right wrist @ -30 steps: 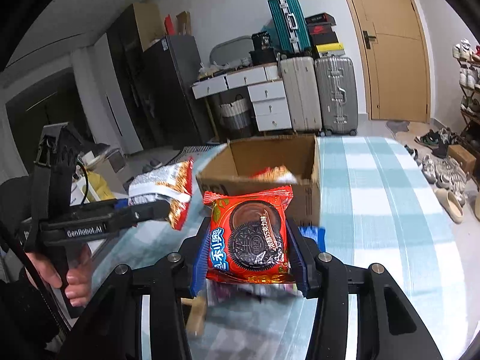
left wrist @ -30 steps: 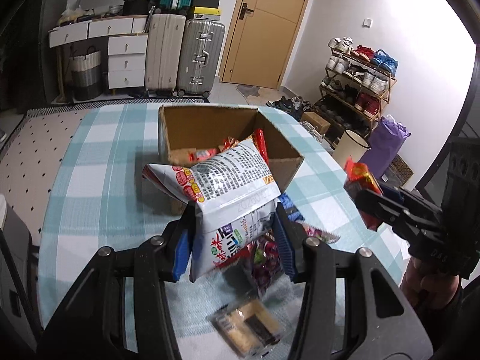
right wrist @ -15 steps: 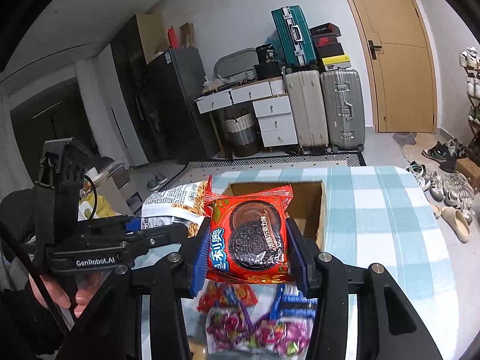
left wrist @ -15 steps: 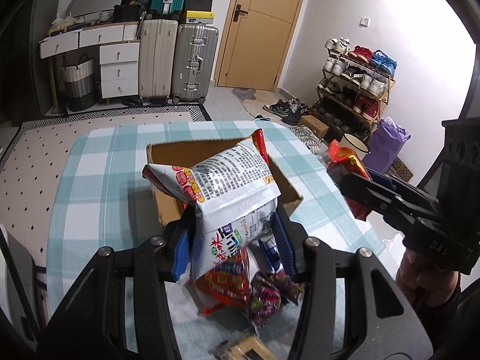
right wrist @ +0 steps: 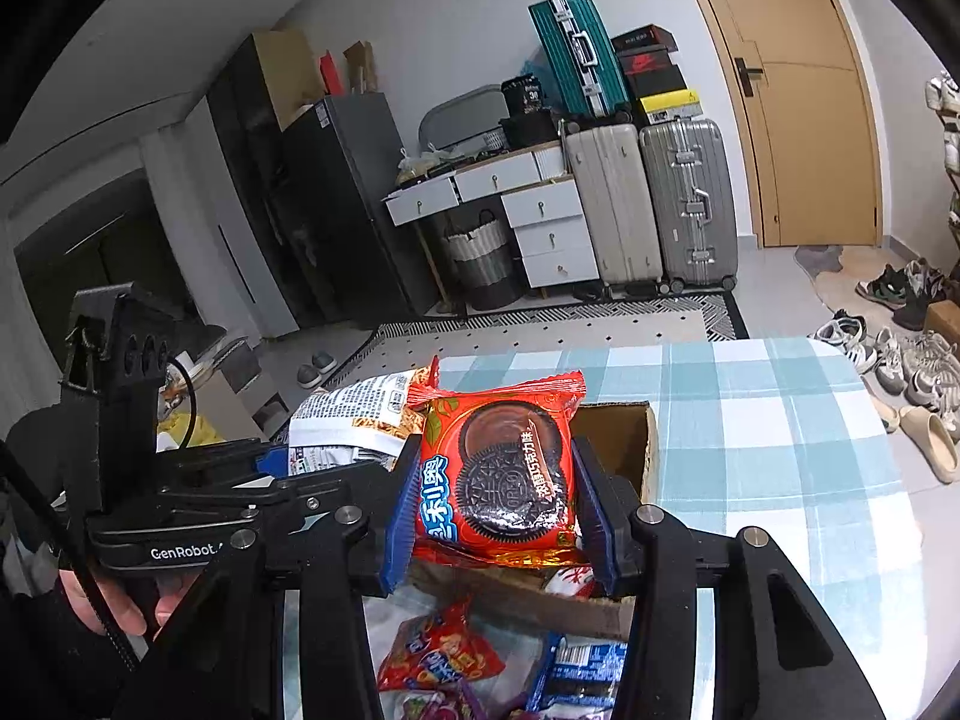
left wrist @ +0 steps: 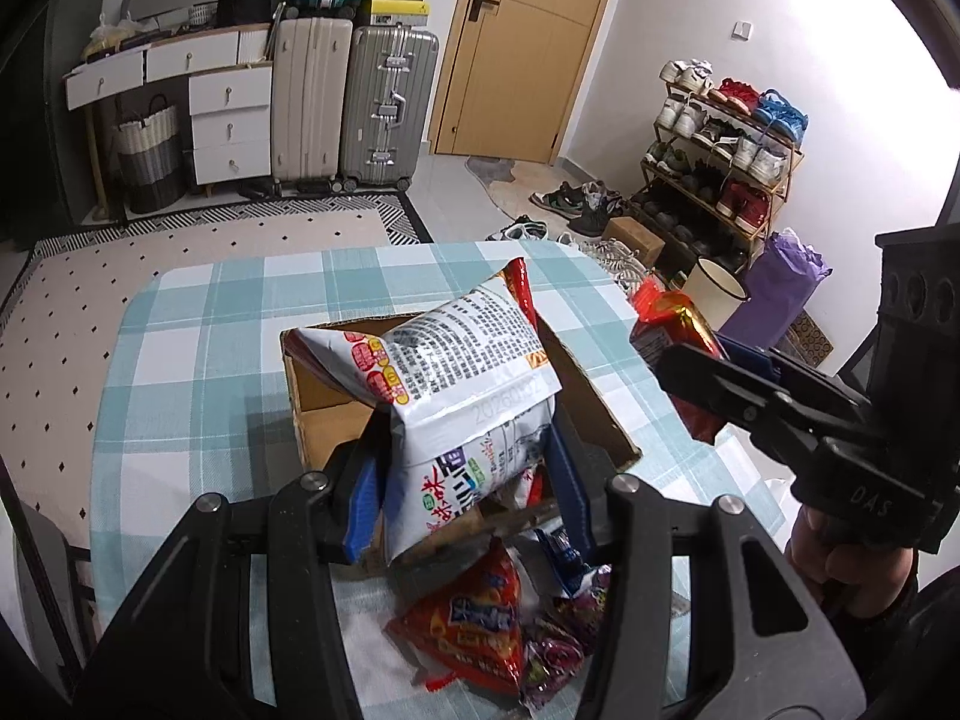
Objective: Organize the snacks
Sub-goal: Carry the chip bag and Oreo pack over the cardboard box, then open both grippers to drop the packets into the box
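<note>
in the left wrist view, the left gripper (left wrist: 462, 480) sits at lower centre, its blue pads clamped on a white snack bag (left wrist: 456, 384) held above the open cardboard box (left wrist: 600, 414) in mid frame; the box rests on a teal checked tablecloth (left wrist: 198, 360); loose snack packets (left wrist: 480, 618) lie at the bottom centre; at the right edge the right gripper (left wrist: 678, 360) pinches a red packet.

in the right wrist view, the right gripper (right wrist: 498, 486) at centre grips a red cookie packet (right wrist: 498, 468) between its pads, just before the box (right wrist: 630, 438); at left the left gripper (right wrist: 312, 468) holds the white bag (right wrist: 354, 414); more packets (right wrist: 444, 654) lie at the bottom.
</note>
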The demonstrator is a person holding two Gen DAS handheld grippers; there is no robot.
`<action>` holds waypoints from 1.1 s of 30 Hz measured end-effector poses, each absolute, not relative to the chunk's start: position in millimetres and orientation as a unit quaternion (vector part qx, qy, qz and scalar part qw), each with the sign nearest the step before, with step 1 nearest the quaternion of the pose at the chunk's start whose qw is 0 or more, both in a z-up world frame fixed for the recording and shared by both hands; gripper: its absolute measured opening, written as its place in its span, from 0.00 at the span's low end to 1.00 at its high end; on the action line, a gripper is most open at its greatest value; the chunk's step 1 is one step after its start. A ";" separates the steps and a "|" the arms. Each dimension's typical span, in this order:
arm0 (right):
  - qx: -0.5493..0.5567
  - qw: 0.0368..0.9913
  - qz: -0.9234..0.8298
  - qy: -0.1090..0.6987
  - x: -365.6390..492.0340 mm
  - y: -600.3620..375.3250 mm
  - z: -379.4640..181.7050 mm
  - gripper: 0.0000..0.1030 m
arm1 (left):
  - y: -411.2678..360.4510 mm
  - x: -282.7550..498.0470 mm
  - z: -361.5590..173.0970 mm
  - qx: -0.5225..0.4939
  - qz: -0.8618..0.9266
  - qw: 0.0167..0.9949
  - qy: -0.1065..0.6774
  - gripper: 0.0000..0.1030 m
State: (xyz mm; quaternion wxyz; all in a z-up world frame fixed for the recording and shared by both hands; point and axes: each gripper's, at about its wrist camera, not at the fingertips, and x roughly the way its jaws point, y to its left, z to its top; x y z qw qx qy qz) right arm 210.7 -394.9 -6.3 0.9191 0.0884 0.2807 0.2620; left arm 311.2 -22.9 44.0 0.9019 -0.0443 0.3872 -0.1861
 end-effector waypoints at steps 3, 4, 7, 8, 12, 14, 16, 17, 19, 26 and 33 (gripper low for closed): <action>0.084 0.918 0.260 0.288 224.0 -392.6 -11.3 0.45 | -26.0 328.1 34.5 -0.043 -0.186 0.898 0.397 0.44; 0.081 0.918 0.258 0.291 228.8 -391.6 -14.1 0.45 | -26.7 333.3 30.9 -0.045 -0.188 0.895 0.402 0.44; 0.077 0.916 0.252 0.303 241.8 -387.9 -24.3 0.45 | -29.8 347.1 20.4 -0.046 -0.187 0.888 0.418 0.44; 0.077 0.914 0.253 0.307 245.2 -387.0 -28.0 0.45 | -31.1 349.8 18.0 -0.044 -0.188 0.887 0.419 0.44; 0.077 0.909 0.249 0.326 261.8 -384.3 -47.2 0.45 | -37.5 363.2 6.0 -0.033 -0.188 0.884 0.427 0.45; 0.080 0.906 0.248 0.334 269.4 -384.4 -56.4 0.45 | -38.6 370.2 -1.3 -0.033 -0.188 0.881 0.433 0.45; 0.081 0.904 0.246 0.339 273.7 -384.5 -63.4 0.45 | -38.5 376.3 -7.0 -0.039 -0.188 0.878 0.439 0.45; 0.080 0.904 0.246 0.341 275.9 -384.1 -66.0 0.46 | -39.5 380.3 -10.0 -0.037 -0.186 0.876 0.443 0.47; 0.073 0.903 0.245 0.345 278.6 -382.3 -70.3 0.47 | -41.3 383.0 -13.1 -0.025 -0.181 0.875 0.448 0.53; 0.077 0.912 0.236 0.326 274.3 -394.5 -67.5 0.68 | -28.3 372.9 -6.4 -0.029 -0.169 0.889 0.425 0.73; 0.072 0.921 0.229 0.308 252.6 -402.2 -51.0 0.68 | -22.7 348.1 6.6 -0.020 -0.155 0.898 0.412 0.73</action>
